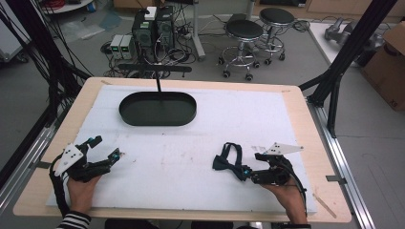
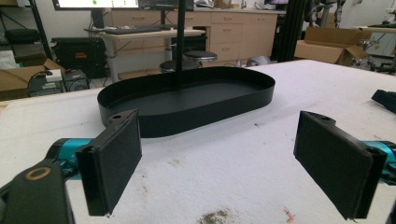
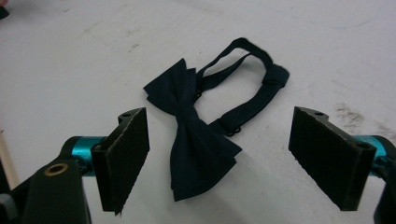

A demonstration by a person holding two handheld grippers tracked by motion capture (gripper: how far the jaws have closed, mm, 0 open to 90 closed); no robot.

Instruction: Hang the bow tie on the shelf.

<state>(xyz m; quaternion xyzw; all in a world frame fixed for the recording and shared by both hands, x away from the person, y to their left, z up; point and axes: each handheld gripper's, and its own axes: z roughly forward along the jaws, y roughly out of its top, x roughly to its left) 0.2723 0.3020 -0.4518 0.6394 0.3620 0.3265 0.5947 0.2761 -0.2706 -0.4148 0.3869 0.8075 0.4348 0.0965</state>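
Your right gripper (image 3: 218, 158) stands wide open around the near wing of the bow tie (image 3: 201, 140), which lies flat on the white mat (image 1: 191, 162) (your left gripper (image 2: 219, 163), also open, holds nothing), so closing too high may pinch only its top layer and let it slip.

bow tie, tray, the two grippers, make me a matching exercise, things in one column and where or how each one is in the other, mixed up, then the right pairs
Things
1. bow tie
2. black oval tray
3. left gripper
4. right gripper

Places or states
A. at the far side of the white mat, nothing in it
B. open, low over bare mat at the near left, aimed toward the tray
C. open, right beside the bow tie
D. flat on the mat at the near right, strap looped behind it

Pairs: 1-D, 2-A, 3-B, 4-C
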